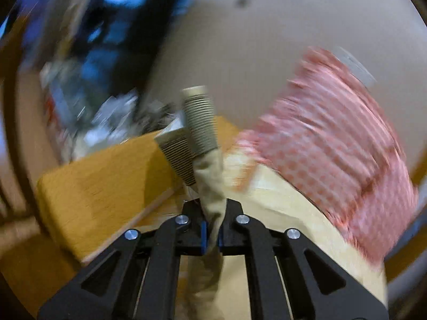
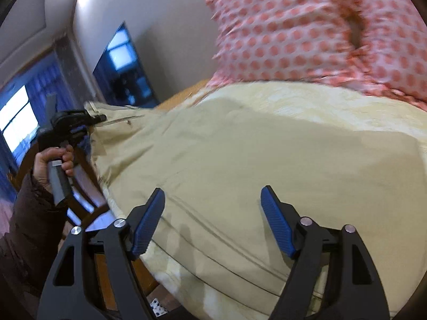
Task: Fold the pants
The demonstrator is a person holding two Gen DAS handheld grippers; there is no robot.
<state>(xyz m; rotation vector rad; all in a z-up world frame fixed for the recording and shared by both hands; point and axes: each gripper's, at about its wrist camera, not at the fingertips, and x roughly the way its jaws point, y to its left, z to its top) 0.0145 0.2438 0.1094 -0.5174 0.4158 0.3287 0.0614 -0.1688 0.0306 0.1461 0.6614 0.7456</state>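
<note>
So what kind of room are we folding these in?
Most likely a bedroom: the pants lie on a bed with a cream cover, a pink dotted pillow at its head, and a window.

One pair of pants (image 2: 213, 160), two grippers (image 1: 210, 236) (image 2: 213, 221), one spotted pillow (image 2: 307, 32) and one hand (image 2: 52, 162) are seen

I see a pink polka-dot pillow (image 2: 315, 32) lying at the far right of a pale yellow bedspread (image 2: 307, 112). A dark television screen (image 2: 124, 69) hangs on the far left wall, near a bright window (image 2: 16, 122).
</note>
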